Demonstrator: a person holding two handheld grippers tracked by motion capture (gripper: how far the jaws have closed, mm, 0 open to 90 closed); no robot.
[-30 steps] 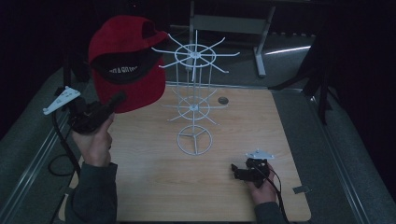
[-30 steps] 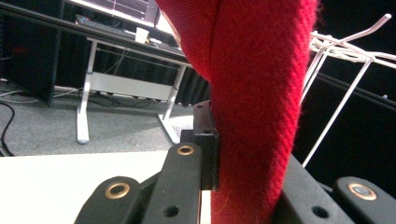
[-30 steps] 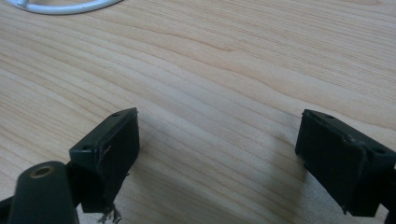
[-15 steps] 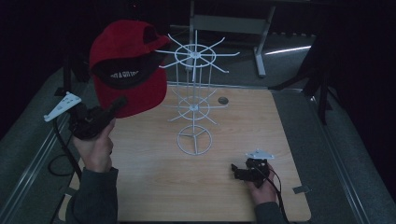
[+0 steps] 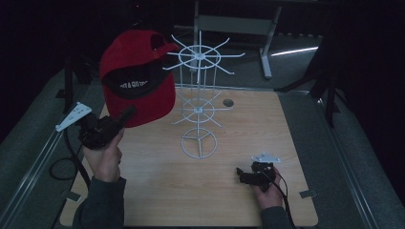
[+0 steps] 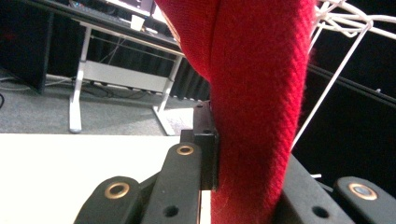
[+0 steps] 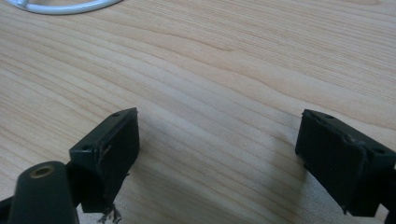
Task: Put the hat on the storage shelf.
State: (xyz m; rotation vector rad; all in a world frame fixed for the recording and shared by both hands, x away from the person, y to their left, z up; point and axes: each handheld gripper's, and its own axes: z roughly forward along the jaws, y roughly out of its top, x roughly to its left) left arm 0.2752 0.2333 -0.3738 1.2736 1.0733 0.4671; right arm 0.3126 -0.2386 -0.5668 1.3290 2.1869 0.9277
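1. Seen from the high view, we hold a red cap (image 5: 136,78) up off the wooden table (image 5: 157,183) with the left gripper (image 5: 125,116), clamped on the lower edge of its brim. The cap hangs beside the top ring of a white wire display rack (image 5: 198,102), its back strap close to one of the spokes; whether they touch we cannot tell. Our left forearm rises from the bottom edge, hand wrapped round the handle, wrist cocked so the jaws point up and toward the rack. The right gripper (image 5: 244,175) rests low on the table near the front right, well apart from the rack's base ring.

2. Looking along the left gripper view, we see the cap's red knit fabric (image 6: 261,93) pinched between the two black jaws, which are closed tight on it. White rack wires (image 6: 345,28) run just beside the cloth at upper right. We judge the risk lies here: the grip takes only a narrow fold, so a snag on a spoke could drag the cap loose, or a push could tip the light rack.

3. Looking along the right gripper view, we find the jaws spread wide with nothing between them, bare wood grain below and a curve of the rack's base ring (image 7: 65,7) at the top edge.
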